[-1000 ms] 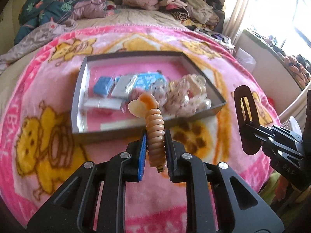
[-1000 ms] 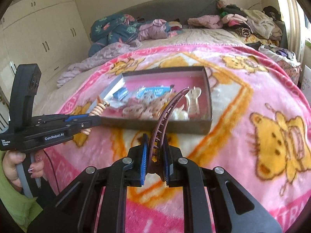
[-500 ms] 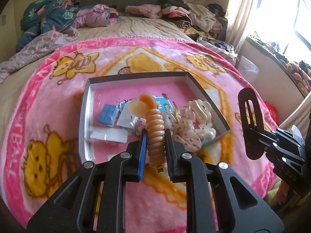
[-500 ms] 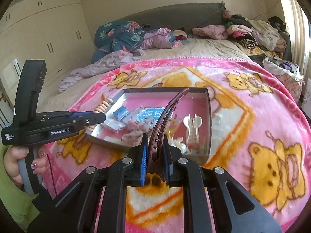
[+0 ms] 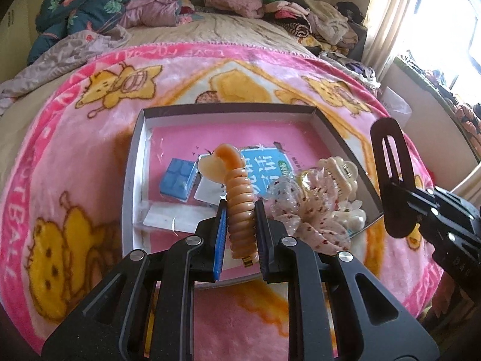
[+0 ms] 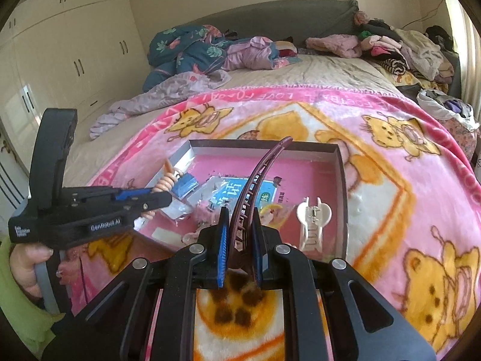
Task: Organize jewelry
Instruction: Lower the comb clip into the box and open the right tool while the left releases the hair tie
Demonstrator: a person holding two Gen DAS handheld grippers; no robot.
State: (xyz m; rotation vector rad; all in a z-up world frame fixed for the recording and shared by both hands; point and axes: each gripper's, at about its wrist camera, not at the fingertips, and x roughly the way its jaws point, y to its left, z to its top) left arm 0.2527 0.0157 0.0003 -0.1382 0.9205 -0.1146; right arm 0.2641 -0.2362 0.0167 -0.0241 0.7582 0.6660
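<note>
In the left wrist view, the left tongs (image 5: 240,225) are closed narrow on a peach spiral hair tie (image 5: 239,207), which stands upright between the blue pads, its curled top at 12 o'clock over the near part of the box (image 5: 228,109). In the right wrist view, the right tongs (image 6: 239,234) pinch a dark red curved hair clip (image 6: 258,180) near its base; the clip arcs up toward 1 o'clock above the box.

The shallow grey box with a pink floor lies on the pink bear-print blanket (image 5: 75,156) just beyond both tongs. Inside it, at 3 o'clock of the spiral tie, are a spotted fabric scrunchie (image 5: 303,207) and, touching it on the far side, a cream claw clip (image 5: 339,171). At 10 o'clock of the tie lies a small blue packet (image 5: 177,179), and behind the tie a blue printed card (image 5: 264,171). A flat white packet (image 5: 177,218) lies near the box's left wall.

The blanket covers the near half of the bed (image 6: 300,72). At the far end, by the grey headboard (image 6: 270,18), lie a dark floral quilt (image 6: 186,51) at 11 o'clock and heaped clothes (image 6: 399,48) at 1 o'clock. Cream wardrobes (image 6: 69,48) stand at 10 o'clock.
</note>
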